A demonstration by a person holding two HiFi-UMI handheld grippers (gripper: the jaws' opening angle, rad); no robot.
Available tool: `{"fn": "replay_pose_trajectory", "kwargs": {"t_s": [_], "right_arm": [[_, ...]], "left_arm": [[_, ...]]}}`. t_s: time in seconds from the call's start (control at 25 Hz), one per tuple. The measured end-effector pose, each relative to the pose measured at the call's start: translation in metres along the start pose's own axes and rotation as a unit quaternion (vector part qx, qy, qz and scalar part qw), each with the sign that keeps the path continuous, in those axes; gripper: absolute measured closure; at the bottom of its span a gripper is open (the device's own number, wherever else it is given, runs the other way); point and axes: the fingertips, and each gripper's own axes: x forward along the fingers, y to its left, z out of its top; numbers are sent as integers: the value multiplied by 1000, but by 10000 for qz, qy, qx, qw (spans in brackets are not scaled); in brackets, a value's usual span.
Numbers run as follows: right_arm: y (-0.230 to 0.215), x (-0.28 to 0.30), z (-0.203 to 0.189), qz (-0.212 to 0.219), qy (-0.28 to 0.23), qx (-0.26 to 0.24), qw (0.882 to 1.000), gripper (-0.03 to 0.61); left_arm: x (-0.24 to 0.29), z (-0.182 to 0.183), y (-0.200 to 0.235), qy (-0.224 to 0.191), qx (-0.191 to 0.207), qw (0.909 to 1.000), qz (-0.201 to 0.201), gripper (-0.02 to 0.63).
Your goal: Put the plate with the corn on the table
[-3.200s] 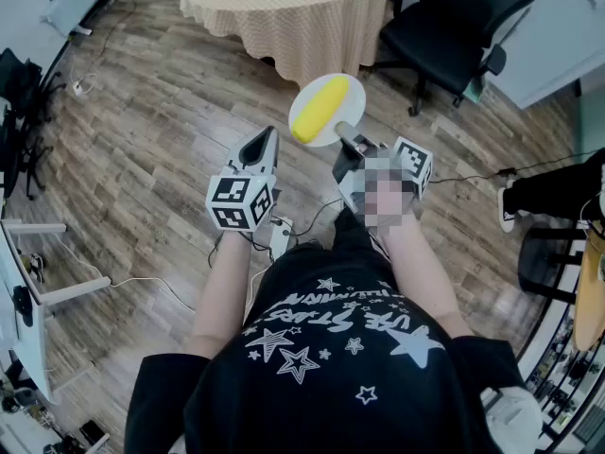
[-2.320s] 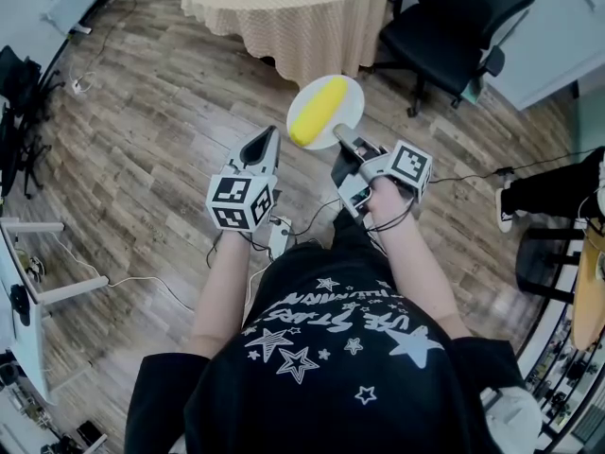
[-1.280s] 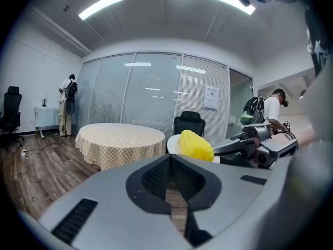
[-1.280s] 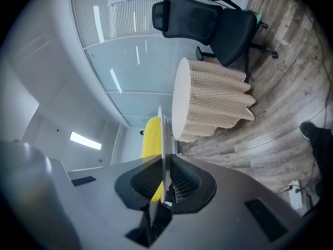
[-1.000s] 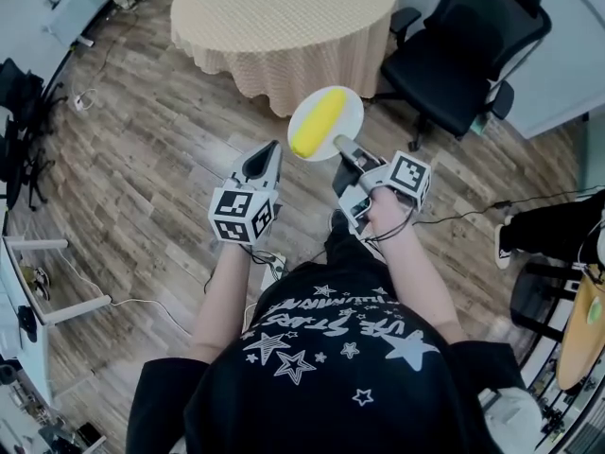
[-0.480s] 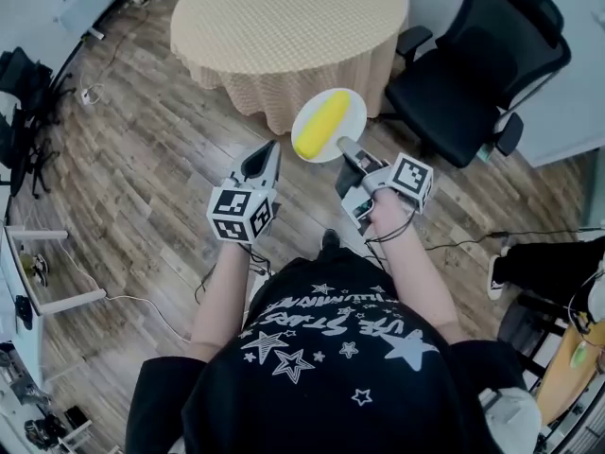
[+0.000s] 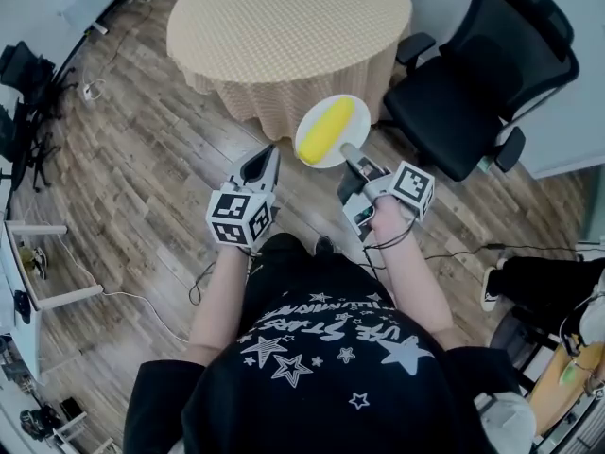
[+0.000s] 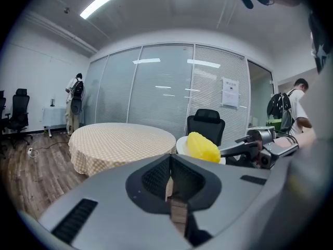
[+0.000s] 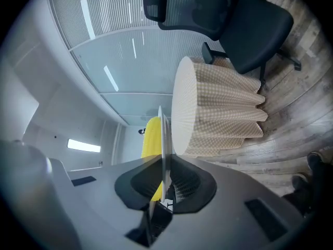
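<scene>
Table (image 7: 284, 26) nearer now, right gripper (image 7: 348, 149) clamping plate (image 7: 358, 121) rim, corn (image 7: 326, 130) lengthwise toward table, left gripper (image 7: 270, 152) closed, empty.

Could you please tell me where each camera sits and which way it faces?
Head view: on the person's head, looking steeply down at the table; shows the forearms, left tool and right tool.
Left gripper view: rides the left tool, facing the table level; its shut jaws show.
Right gripper view: rides the right tool, rolled sideways, looking along the plate clamped edge-on.
Shared: all three show the corn and table.
</scene>
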Motion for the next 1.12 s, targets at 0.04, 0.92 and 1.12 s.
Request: {"fn": "replay_pose_trajectory", "kwargs": {"t_s": [0.04,0.92,1.12], "right_arm": [[-2,-1,2,-21,-16,15,10000,531],[0,101,82,-37,-289,-231,9993,531],[12,166,114,-82,-330,-202,9992,531]], "left_arm": [[2,0,-1,8,14,10000,-16,606],[125,42,66,-224,45,9984,-521,606],[180,68,113,-138,50,9975,-691,606]]}}
